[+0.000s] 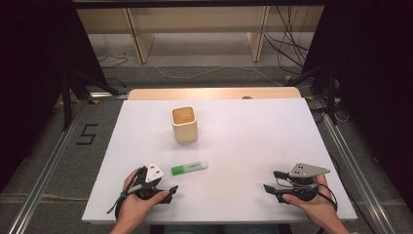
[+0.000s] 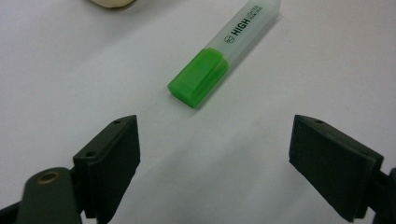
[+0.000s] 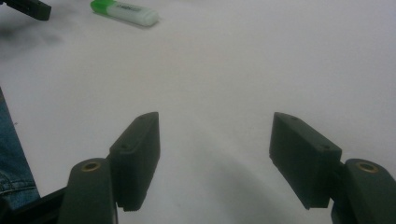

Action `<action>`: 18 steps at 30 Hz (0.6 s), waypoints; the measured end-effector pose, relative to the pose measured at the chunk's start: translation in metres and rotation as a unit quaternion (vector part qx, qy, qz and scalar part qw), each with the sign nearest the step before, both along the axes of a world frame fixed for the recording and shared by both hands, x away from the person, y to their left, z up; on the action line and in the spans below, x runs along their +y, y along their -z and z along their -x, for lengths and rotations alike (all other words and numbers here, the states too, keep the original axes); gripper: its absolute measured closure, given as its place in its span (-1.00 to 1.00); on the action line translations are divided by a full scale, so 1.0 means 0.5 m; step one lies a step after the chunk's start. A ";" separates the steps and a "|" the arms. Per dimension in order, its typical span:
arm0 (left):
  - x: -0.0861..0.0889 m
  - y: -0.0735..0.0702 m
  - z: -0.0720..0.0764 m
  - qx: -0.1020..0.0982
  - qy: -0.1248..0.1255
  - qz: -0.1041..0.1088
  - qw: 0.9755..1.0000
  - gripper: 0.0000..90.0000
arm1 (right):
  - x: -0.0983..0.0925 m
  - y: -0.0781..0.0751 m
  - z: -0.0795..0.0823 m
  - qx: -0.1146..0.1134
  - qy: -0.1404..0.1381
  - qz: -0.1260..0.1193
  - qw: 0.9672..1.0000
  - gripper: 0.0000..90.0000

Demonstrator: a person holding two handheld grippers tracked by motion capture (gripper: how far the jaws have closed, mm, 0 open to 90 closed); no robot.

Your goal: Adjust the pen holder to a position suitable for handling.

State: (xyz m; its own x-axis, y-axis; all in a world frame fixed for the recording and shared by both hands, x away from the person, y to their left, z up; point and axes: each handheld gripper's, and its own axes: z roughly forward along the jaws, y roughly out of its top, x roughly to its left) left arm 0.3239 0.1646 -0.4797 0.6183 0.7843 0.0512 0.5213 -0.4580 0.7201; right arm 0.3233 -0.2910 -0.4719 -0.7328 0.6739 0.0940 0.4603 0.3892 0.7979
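A green highlighter point(image 1: 189, 167) is seen lying flat on the white table top point(image 1: 243, 146), near the front and left of centre. Its cap is bright green and its barrel translucent white, printed with "HIGH" in the left gripper view point(image 2: 219, 56); the smaller print beside it cannot be read. Behind it, well apart, a cream square-sided pen holder point(image 1: 184, 125) stands upright; what is inside cannot be made out, and in the left gripper view only its lower edge point(image 2: 112, 3) is caught at the top.

The left gripper point(image 1: 163, 193) is held just in front of the highlighter, apart from it, its jaws spread wide with nothing between them. The right gripper point(image 1: 272, 183) is held at the table's front right, well apart from the highlighter, jaws likewise wide and empty. Nothing stands between the left gripper and the highlighter.
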 end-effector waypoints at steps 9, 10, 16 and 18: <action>0.005 0.001 0.001 0.002 -0.001 0.002 1.000 -0.63 | 0.005 -0.001 -0.002 0.001 0.003 -0.003 1.000 -0.24; 0.005 0.001 0.001 0.002 -0.001 0.002 1.000 -0.63 | 0.005 -0.001 -0.002 0.001 0.003 -0.003 1.000 -0.24; 0.004 0.000 0.001 0.002 0.002 0.001 1.000 -0.63 | 0.005 -0.001 -0.003 0.001 0.002 0.000 1.000 -0.24; 0.003 0.000 0.001 0.003 0.001 0.002 1.000 -0.63 | 0.005 -0.001 -0.002 0.001 0.002 -0.001 1.000 -0.24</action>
State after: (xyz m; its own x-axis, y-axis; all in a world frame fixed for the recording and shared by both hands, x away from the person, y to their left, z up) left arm 0.3232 0.1663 -0.4798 0.6207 0.7828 0.0441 0.5240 -0.4560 0.7194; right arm 0.3245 -0.2886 -0.4713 -0.7298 0.6769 0.0963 0.4636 0.3863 0.7974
